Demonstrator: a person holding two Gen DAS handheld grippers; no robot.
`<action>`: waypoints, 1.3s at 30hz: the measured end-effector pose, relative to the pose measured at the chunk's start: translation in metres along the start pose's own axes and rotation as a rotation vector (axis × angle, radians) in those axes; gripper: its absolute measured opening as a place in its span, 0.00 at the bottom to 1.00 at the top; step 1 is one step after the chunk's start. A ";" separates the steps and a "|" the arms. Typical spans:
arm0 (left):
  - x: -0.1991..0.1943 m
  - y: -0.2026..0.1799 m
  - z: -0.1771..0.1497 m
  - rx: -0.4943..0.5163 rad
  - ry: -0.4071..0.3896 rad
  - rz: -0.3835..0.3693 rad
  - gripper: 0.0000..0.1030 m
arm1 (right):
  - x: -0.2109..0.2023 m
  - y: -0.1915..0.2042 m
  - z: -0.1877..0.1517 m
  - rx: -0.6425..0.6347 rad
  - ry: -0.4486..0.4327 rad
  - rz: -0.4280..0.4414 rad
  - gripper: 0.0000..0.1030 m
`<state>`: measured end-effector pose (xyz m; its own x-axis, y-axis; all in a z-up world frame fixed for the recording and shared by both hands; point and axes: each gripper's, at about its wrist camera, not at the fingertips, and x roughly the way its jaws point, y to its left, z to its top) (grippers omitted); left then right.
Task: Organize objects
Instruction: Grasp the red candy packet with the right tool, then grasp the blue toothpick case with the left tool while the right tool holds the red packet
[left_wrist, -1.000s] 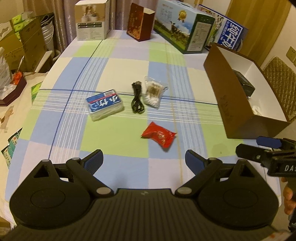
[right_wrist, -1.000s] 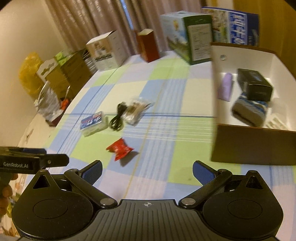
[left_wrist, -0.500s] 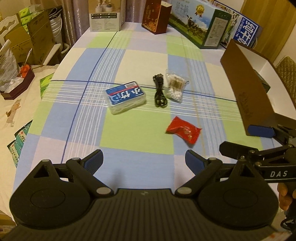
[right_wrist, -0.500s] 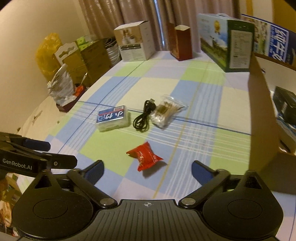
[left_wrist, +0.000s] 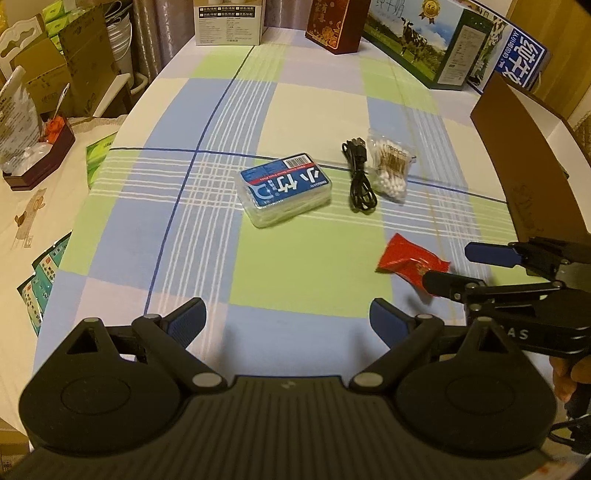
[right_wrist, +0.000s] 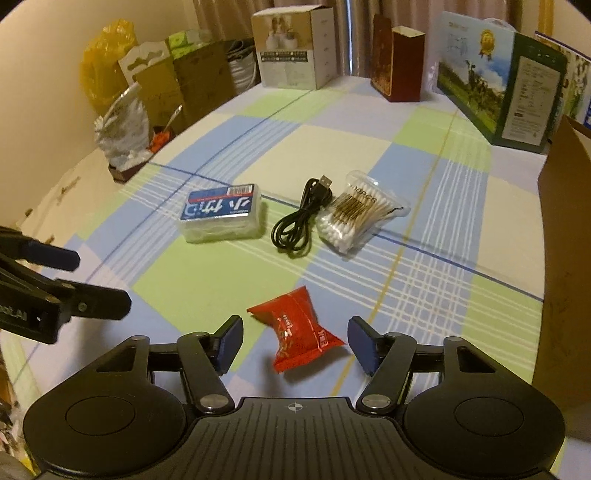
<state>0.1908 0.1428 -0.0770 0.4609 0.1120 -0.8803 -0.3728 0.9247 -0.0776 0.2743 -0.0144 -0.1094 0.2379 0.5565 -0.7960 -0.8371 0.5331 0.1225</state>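
A red snack packet (right_wrist: 299, 332) lies on the checked tablecloth between the pads of my right gripper (right_wrist: 297, 343). Its jaws are closing and the pads still stand slightly apart from the packet. From the left wrist view, the right gripper (left_wrist: 461, 267) reaches in over the packet (left_wrist: 402, 254). My left gripper (left_wrist: 288, 325) is open over bare cloth, with nothing between its fingers. Farther on lie a clear box with a blue label (left_wrist: 284, 188), a coiled black USB cable (left_wrist: 358, 177) and a bag of cotton swabs (left_wrist: 391, 170).
A tall brown cardboard box (left_wrist: 528, 177) stands along the table's right side. At the far end stand a white box (right_wrist: 295, 51), a dark red box (right_wrist: 395, 66) and a green milk carton (right_wrist: 495, 81). Bags and cartons crowd the floor past the left edge.
Both grippers have come forward and lower toward the objects. The right gripper's jaws have narrowed, and the red packet now lies between them.
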 end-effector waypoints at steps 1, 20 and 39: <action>0.002 0.001 0.001 0.000 0.001 0.000 0.91 | 0.003 0.000 0.001 -0.008 0.003 -0.002 0.59; 0.042 0.007 0.029 0.117 -0.019 -0.012 0.91 | 0.032 -0.021 0.005 0.039 0.057 -0.054 0.25; 0.109 -0.002 0.089 0.498 -0.084 -0.122 0.90 | 0.014 -0.075 -0.004 0.232 0.044 -0.194 0.25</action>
<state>0.3135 0.1855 -0.1314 0.5476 0.0029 -0.8367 0.1066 0.9916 0.0732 0.3390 -0.0492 -0.1320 0.3565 0.4041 -0.8424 -0.6417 0.7612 0.0936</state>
